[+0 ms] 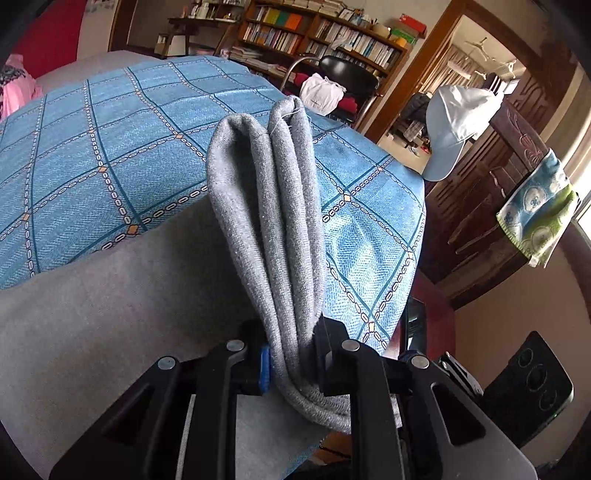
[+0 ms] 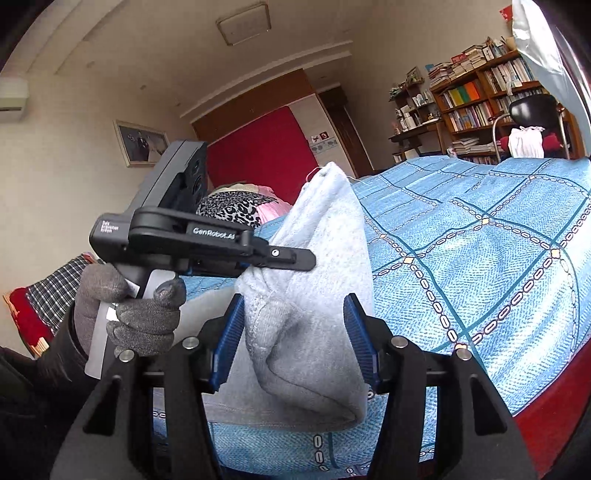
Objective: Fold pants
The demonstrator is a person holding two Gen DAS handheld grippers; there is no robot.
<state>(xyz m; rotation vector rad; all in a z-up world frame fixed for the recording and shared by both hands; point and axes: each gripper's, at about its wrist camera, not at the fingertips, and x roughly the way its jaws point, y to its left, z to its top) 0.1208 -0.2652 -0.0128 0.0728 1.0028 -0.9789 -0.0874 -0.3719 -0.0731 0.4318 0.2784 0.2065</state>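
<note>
We see the left gripper [image 1: 291,365] clamping the pants [image 1: 266,206] bunched for folding; right gripper [image 2: 295,339] open, seemingly released, cloth toward twelve o'clock.

This is a bedroom in a home. There is a bed [image 1: 110,147] with a blue checked cover, a bookshelf [image 1: 317,33] full of books, a black chair [image 1: 351,77] and a framed photo [image 2: 140,142] on the wall.
</note>
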